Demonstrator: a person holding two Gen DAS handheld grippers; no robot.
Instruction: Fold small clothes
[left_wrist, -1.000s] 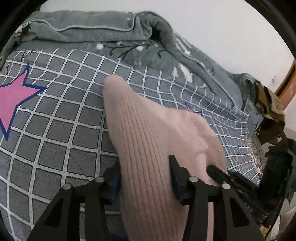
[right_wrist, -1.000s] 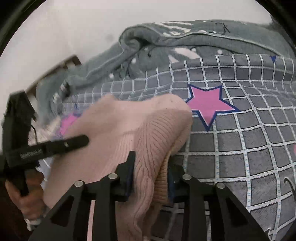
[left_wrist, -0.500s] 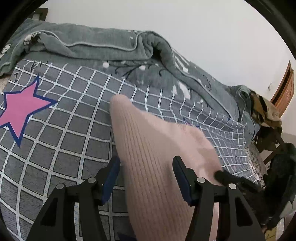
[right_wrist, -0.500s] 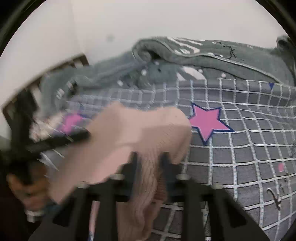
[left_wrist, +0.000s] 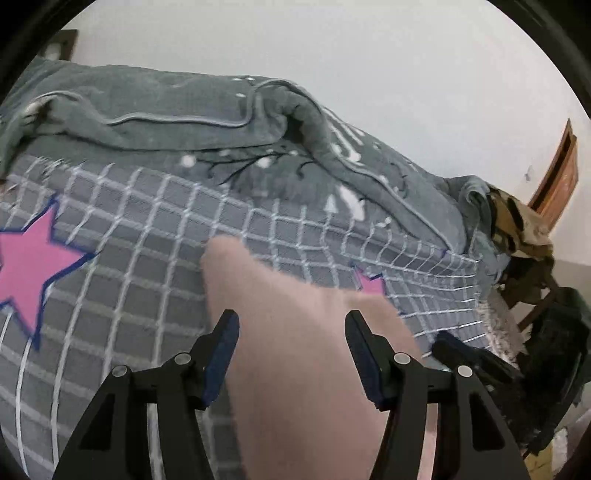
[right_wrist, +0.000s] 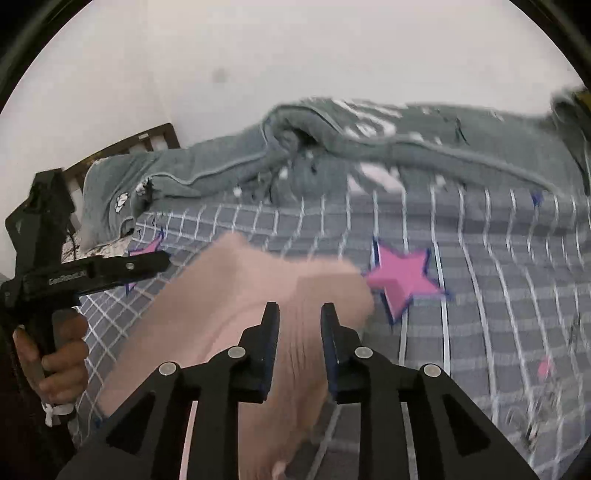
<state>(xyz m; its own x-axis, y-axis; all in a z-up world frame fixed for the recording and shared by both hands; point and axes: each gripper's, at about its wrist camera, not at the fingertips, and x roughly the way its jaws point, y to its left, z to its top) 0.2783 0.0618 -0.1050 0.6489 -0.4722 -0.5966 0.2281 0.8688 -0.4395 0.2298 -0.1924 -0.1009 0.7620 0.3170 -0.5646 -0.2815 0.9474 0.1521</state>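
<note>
A pink ribbed knit garment (left_wrist: 306, 387) lies on the grey checked bed sheet (left_wrist: 122, 306). My left gripper (left_wrist: 291, 325) stands open above its near end. The cloth runs under and between the two fingers, with a gap at the left pad. In the right wrist view the same pink garment (right_wrist: 236, 295) shows a raised fold. My right gripper (right_wrist: 297, 310) has that fold between its pads, filling the narrow gap while the jaws are opening. The left gripper (right_wrist: 162, 258) and the hand holding it (right_wrist: 62, 354) show at the left of that view.
A crumpled grey blanket (left_wrist: 177, 110) lies along the far side of the bed against a white wall. Pink stars (right_wrist: 402, 277) mark the sheet. A chair piled with brown clothes (left_wrist: 517, 229) stands past the bed's right end, near a wooden door frame (left_wrist: 557, 173).
Both grippers have risen, so the bed looks farther off. The left jaws have spread wider off the pink garment. The right jaws pinched the fold tighter, then eased a little.
</note>
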